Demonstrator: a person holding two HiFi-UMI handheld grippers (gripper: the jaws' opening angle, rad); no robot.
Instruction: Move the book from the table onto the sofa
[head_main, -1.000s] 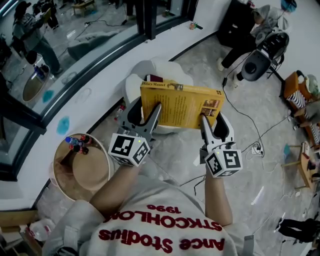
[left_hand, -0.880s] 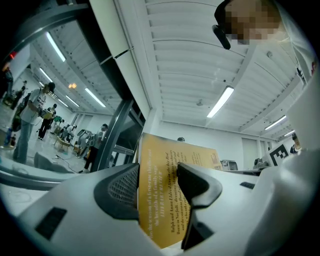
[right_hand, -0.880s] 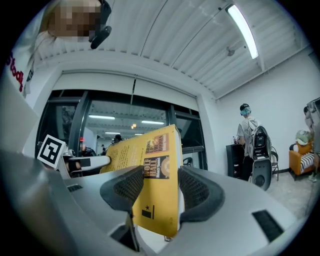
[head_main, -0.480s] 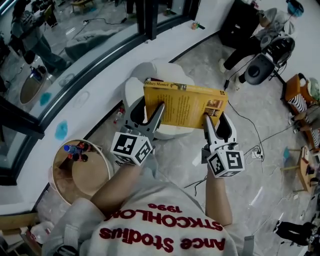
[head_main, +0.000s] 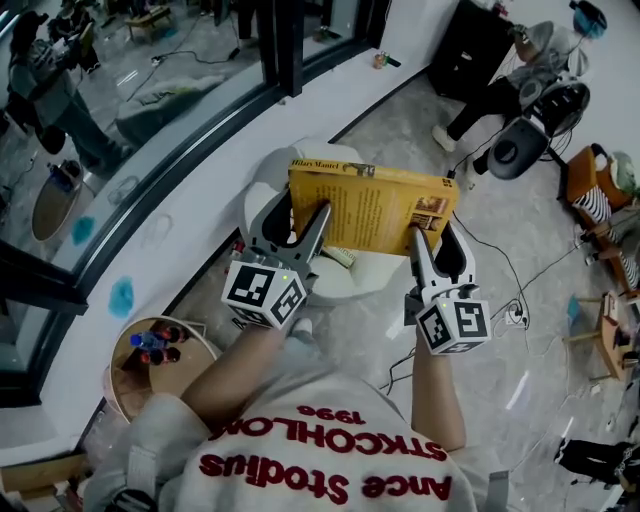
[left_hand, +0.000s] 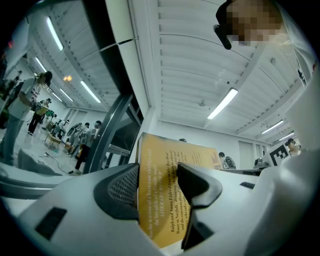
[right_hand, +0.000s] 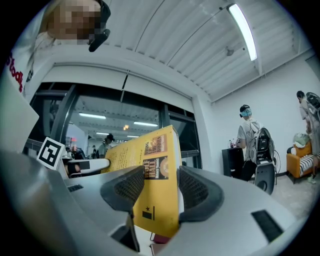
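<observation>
I hold a thick yellow book (head_main: 370, 210) up by its near edge with both grippers, cover facing up. My left gripper (head_main: 300, 212) is shut on the book's left end, and my right gripper (head_main: 430, 235) on its right end. The book hangs over a white rounded sofa seat (head_main: 262, 185). In the left gripper view the yellow book (left_hand: 160, 200) is pinched between the pads of the left gripper (left_hand: 157, 182). The right gripper view shows the book (right_hand: 150, 170) clamped between the pads of the right gripper (right_hand: 161, 185).
A round wooden table (head_main: 120, 385) with small bottles stands at the lower left. A white ledge (head_main: 190, 215) and a glass wall run along the left. A small flat object (head_main: 340, 257) lies on the seat. Cables (head_main: 500, 270) cross the floor; a seated person (head_main: 500, 90) is at the upper right.
Both grippers have carried the book away from the round table, which has slid to the lower left of the view. The white seat now lies under the book.
</observation>
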